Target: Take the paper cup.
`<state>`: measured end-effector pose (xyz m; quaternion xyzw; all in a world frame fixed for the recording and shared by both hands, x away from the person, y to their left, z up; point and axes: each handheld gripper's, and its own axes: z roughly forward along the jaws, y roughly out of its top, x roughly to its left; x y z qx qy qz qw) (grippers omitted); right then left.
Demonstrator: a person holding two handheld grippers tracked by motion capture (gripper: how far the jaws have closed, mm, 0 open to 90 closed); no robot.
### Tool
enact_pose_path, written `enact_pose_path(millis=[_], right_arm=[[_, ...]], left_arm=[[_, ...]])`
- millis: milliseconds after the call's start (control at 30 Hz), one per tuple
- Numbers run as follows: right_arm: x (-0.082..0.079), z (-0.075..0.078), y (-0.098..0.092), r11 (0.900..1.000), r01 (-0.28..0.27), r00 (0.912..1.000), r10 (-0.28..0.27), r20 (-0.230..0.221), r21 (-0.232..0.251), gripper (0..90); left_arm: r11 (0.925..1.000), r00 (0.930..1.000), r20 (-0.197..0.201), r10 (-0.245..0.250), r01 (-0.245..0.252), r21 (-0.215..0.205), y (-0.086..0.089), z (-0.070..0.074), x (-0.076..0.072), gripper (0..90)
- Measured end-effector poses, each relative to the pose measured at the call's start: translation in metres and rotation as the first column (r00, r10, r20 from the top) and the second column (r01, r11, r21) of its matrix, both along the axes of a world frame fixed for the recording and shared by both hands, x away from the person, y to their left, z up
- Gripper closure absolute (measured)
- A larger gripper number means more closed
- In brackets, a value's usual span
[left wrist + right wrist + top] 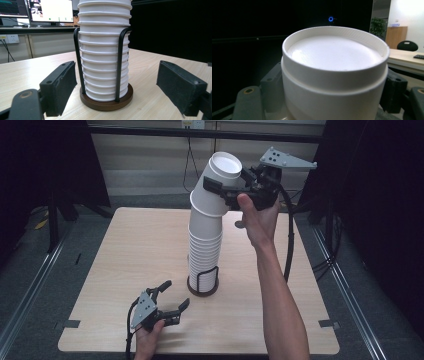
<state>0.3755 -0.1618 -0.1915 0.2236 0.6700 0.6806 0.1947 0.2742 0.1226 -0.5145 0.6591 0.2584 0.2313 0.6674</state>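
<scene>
While the right gripper [227,190] clamped the tilted top cup [220,182], not yet free of the stack [205,250] on the tabletop [125,255], the left gripper [172,295] waited nearby, jaws apart.

I see the tabletop [125,245] evenly lit from overhead, its surroundings falling dark. Glare whitens the top cup [334,53], and all three views look slightly soft.

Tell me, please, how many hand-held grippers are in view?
2. The left hand-held gripper sits low near the table's front edge, jaws open toward the cup stack; the right hand-held gripper clasps the tilted top cup above that stack.
</scene>
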Motion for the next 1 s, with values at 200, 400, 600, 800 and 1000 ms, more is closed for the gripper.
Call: enact_pose_path(millis=[200,400,600,800,1000], right_arm=[[-0.003,0.001,-0.005,1.0,0.002,0.9999,-0.003,0.016,0.025,23.0],[-0.005,0.002,-0.009,0.998,-0.001,0.9997,0.0,0.025,0.061,22.9],[-0.007,0.005,-0.017,0.996,0.005,0.9994,-0.008,0.033,0.088,22.9],[-0.01,0.009,-0.023,0.995,0.008,0.9993,-0.011,0.036,0.102,23.0],[-0.013,0.009,-0.032,0.994,0.014,0.9994,-0.018,0.031,0.113,22.9]], left_arm=[[1.0,1.0,-0.002,-0.001,0.001,-0.001,0.0,0.0,0.0,15.8],[1.0,1.0,-0.001,-0.001,0.001,-0.001,0.0,0.0,0.0,15.8],[1.0,1.0,-0.002,-0.001,0.001,-0.001,0.0,0.0,0.0,15.8],[1.0,1.0,-0.001,-0.001,0.001,-0.001,0.0,0.0,0.0,15.7],[1.0,1.0,-0.002,-0.001,0.001,-0.001,0.0,0.0,0.0,15.6]])
